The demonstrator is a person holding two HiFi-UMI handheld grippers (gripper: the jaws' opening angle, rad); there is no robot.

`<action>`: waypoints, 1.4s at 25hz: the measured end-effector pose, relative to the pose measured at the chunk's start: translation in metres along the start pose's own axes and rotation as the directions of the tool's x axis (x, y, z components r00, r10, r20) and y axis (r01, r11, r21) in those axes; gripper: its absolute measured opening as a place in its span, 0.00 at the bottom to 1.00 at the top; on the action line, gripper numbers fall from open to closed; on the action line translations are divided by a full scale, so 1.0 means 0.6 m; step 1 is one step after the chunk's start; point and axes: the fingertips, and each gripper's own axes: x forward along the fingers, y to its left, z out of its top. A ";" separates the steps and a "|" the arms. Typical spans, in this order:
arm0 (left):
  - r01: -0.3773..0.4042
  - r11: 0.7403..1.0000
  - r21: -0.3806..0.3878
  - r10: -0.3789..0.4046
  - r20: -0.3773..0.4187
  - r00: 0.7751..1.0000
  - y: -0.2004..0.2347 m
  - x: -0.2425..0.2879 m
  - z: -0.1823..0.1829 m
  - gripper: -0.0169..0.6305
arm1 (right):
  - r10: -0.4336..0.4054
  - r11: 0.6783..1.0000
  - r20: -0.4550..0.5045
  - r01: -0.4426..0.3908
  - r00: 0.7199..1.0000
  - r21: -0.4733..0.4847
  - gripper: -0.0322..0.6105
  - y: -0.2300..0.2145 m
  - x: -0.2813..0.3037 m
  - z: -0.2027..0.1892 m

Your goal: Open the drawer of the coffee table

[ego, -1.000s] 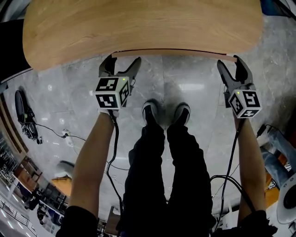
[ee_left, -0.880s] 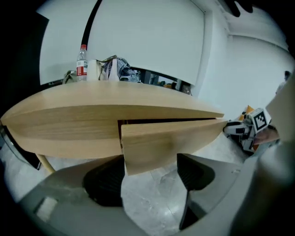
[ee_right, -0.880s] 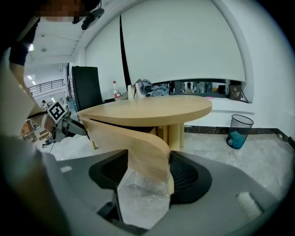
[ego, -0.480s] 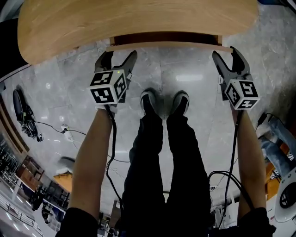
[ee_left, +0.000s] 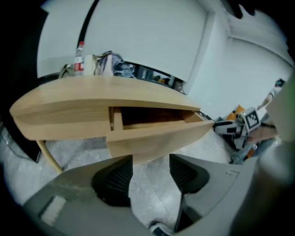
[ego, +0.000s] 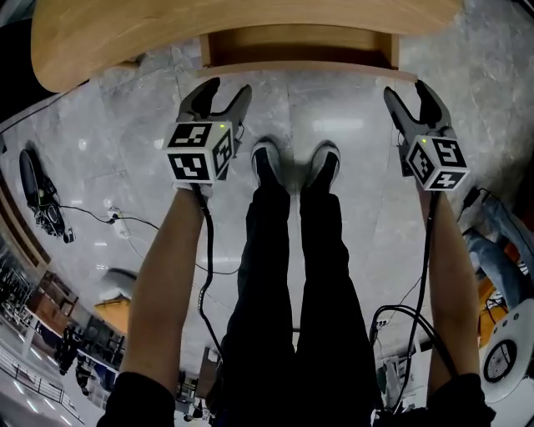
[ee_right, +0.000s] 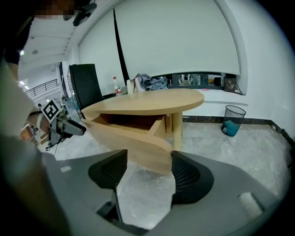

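At the far left of the grey stone floor [ego: 117, 117], a black object [ego: 33, 193] lies with a thin cable trailing from it; what it is I cannot tell. The left gripper [ego: 222, 90] hangs near the left end of the drawer [ego: 299, 48], pointing down and away from the person. Its 2 jaws are closing, with a gap between the ribbed pads and only bare floor in that gap. They stand just short of the drawer's front panel [ee_left: 152, 137] and do not touch it.

The drawer is pulled partway out from under the oval wooden top of the coffee table [ego: 250, 21], on the person's side, and its hollow inside shows empty in both gripper views. On the far side of the tabletop stand a bottle [ee_left: 79, 58] and some crumpled clutter [ee_left: 110, 63].

Below the drawer, in the middle, the person's 2 shoes [ego: 269, 163] stand side by side on the floor.

The right gripper [ego: 410, 93] hangs near the drawer's right end, apart from it, its jaws spread with nothing between them. Far to the right, a waste bin [ee_right: 233, 120] stands by the wall.
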 end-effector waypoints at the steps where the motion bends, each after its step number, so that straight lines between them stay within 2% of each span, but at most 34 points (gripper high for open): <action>1: 0.013 0.999 0.052 -0.012 -0.004 1.000 -0.014 -0.002 0.001 0.43 | 0.000 1.000 -0.001 0.000 1.000 -0.006 0.49 0.001 -0.004 0.001; 3: 0.015 0.995 0.103 -0.012 -0.022 1.000 -0.029 0.000 -0.002 0.43 | 0.000 0.999 -0.012 -0.001 1.000 -0.038 0.47 0.004 -0.010 -0.001; 7: -0.049 0.998 0.050 0.053 -0.073 0.996 0.001 0.000 -0.024 0.43 | 0.002 0.993 -0.073 -0.011 0.997 -0.120 0.48 0.013 -0.016 -0.018; 11: -0.131 0.989 0.069 0.136 -0.066 0.989 0.054 -0.016 -0.015 0.45 | -0.019 0.995 -0.083 0.011 0.996 -0.099 0.48 0.003 -0.013 -0.017; 17: -0.121 0.988 0.098 0.124 -0.025 0.992 0.065 -0.011 0.010 0.50 | -0.018 0.998 -0.087 0.013 0.996 -0.056 0.49 -0.007 0.000 -0.015; 25: -0.089 0.989 0.120 0.091 -0.011 0.996 0.055 0.012 0.019 0.52 | -0.020 0.995 -0.115 0.008 0.993 -0.103 0.51 -0.010 0.021 -0.011; 29: -0.093 0.988 0.123 0.097 -0.024 0.995 0.049 0.011 0.018 0.52 | -0.016 0.999 -0.103 0.011 0.995 -0.049 0.52 -0.008 0.018 -0.010; 32: -0.091 0.994 0.061 0.093 -0.021 0.995 0.046 0.009 0.021 0.52 | -0.014 1.000 -0.087 0.016 0.996 0.017 0.48 -0.008 0.015 -0.006; 35: -0.103 0.995 0.020 0.103 -0.011 0.995 0.046 0.006 0.021 0.52 | -0.033 0.998 -0.070 0.037 0.997 0.056 0.49 -0.006 0.015 -0.005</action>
